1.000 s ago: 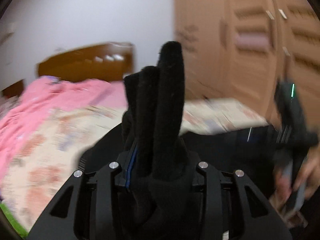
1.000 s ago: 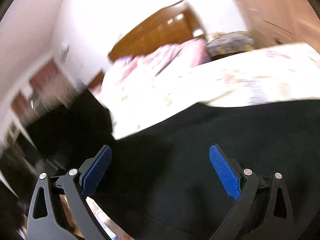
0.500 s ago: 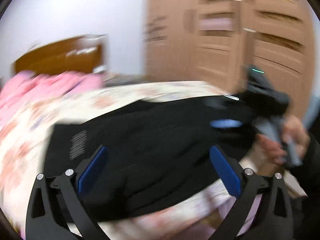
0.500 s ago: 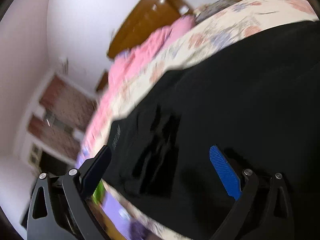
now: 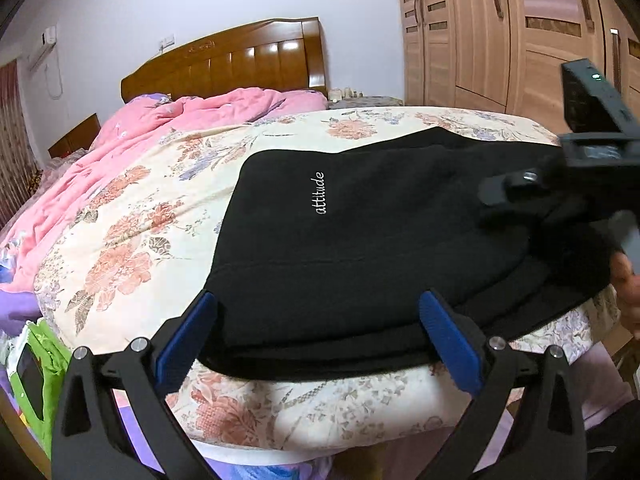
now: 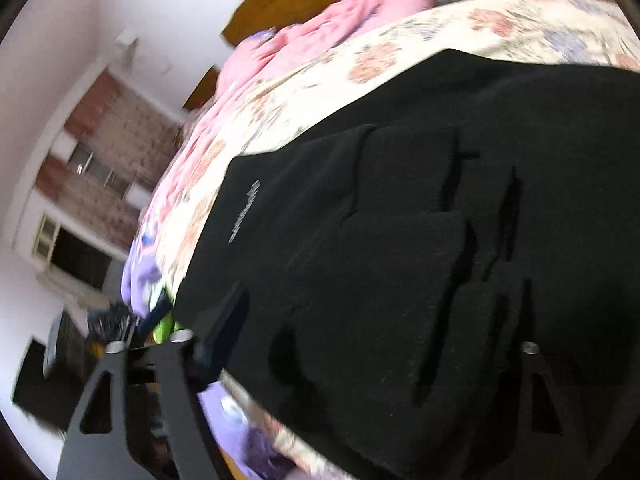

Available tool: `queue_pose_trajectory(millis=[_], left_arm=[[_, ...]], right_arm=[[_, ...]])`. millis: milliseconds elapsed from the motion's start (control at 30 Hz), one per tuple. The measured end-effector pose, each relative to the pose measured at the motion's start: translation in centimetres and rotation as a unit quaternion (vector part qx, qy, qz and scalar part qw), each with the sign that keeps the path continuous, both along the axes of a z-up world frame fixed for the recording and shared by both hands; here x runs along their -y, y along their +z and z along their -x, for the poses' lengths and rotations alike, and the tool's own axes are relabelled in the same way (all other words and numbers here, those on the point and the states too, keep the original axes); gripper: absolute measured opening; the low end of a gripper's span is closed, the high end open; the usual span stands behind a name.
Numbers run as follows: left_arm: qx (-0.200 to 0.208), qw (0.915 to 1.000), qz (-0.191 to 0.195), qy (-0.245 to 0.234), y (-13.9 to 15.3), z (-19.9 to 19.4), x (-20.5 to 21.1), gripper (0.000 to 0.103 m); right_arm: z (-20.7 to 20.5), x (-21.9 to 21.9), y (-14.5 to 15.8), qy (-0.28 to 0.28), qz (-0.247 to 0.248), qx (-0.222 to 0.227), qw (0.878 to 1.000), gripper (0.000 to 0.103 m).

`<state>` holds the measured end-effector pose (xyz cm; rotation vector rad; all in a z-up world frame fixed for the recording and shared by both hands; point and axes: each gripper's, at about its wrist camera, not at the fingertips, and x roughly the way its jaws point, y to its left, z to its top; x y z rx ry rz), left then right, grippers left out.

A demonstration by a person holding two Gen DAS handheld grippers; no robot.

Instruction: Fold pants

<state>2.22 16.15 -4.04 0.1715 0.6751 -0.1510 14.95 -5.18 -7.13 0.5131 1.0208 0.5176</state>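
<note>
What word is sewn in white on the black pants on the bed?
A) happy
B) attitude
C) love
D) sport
B: the left wrist view shows small white letters spelling "attitude" running sideways on the top layer of the black pants, which lie folded on the flowered bedspread.
</note>
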Motion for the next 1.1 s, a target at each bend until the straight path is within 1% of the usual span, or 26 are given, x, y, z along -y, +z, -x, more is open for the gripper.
queue_pose_trajectory(millis=[33,67,100,167,300,367,433,500,567,633,667,700,767,800,867,900,933,1000,1033,1067,1100], left_arm=[[0.0,1.0,-0.001,0.001,0.1,-0.2,0.0,0.101],[-0.002,1.0,-0.002,0.003,0.1,0.0,-0.1,0.101],[-0.002,1.0,-0.002,0.004,0.0,-0.1,-0.2,0.101],[-0.001,1.0,-0.002,0.006,0.2,0.2,-0.8,0.101],[0.001,0.9998,-0.009,0.018,0.5,1.0,-1.8,0.101],[-0.003,0.9998,-0.011,0.015,0.4,1.2,-2.2,0.101],[-0.005,0.9998,-0.015,0.015,0.3,1.3,-2.2,0.101],[-0.008,0.9996,-0.022,0.014,0.2,0.6,-1.8,0.101],[-0.012,0.9991,-0.034,0.022,0.0,-0.7,-1.2,0.101],[-0.021,0.9972,-0.058,0.042,-0.6,-2.4,-1.0,0.101],[-0.031,0.9945,-0.079,0.061,-1.2,-3.5,-0.9,0.101],[-0.032,0.9937,-0.083,0.069,-1.3,-3.9,-1.0,0.101],[-0.029,0.995,-0.059,0.075,-1.3,-4.1,-1.6,0.101],[-0.028,0.9951,-0.054,0.078,-1.3,-4.1,-1.8,0.099],[-0.024,0.9954,-0.051,0.078,-1.2,-3.9,-2.0,0.074],[-0.024,0.9954,-0.051,0.077,-1.1,-3.8,-2.1,0.07],[-0.022,0.9955,-0.051,0.077,-1.0,-3.7,-2.0,0.07],[-0.012,0.9953,-0.062,0.074,-0.4,-3.3,-1.8,0.072],[-0.003,0.9948,-0.071,0.073,0.0,-3.0,-1.6,0.076],[0.005,0.9944,-0.076,0.074,0.2,-2.8,-1.5,0.085],[0.017,0.9937,-0.081,0.075,0.7,-2.5,-1.2,0.088]], right_arm=[[0.1,0.1,-0.1,-0.008,0.012,0.008,1.0,0.041],[0.6,0.3,0.0,-0.012,0.017,0.025,0.999,0.04],[1.1,0.4,0.2,-0.012,0.016,0.041,0.999,0.037],[2.0,0.3,1.2,-0.012,0.027,0.072,0.997,0.035],[3.2,-0.1,5.5,-0.017,0.047,0.157,0.986,0.034],[3.5,0.0,7.1,-0.018,0.05,0.185,0.981,0.034],[3.6,0.1,9.1,-0.019,0.051,0.207,0.977,0.024],[3.4,0.4,10.3,-0.016,0.045,0.216,0.975,0.021],[3.6,1.0,10.9,-0.018,0.048,0.224,0.973,0.02],[3.3,1.1,10.8,-0.023,0.054,0.227,0.972,0.02],[3.4,1.4,10.5,-0.026,0.053,0.223,0.973,0.019],[3.3,1.9,9.7,-0.027,0.054,0.219,0.974,0.019],[3.6,2.3,8.7,-0.03,0.061,0.213,0.975,0.018],[3.5,2.3,7.8,-0.031,0.06,0.206,0.976,0.018],[3.7,3.3,5.5,-0.036,0.047,0.183,0.981,0.018],[3.8,3.6,5.0,-0.038,0.04,0.177,0.983,0.018],[4.0,4.0,4.5,-0.041,0.032,0.171,0.984,0.018],[4.7,4.6,4.4,-0.048,0.028,0.175,0.983,0.018],[5.3,4.9,4.8,-0.052,0.029,0.185,0.981,0.018],[5.8,5.4,5.3,-0.058,0.032,0.193,0.979,0.018],[6.2,5.9,5.6,-0.065,0.035,0.201,0.977,0.018]])
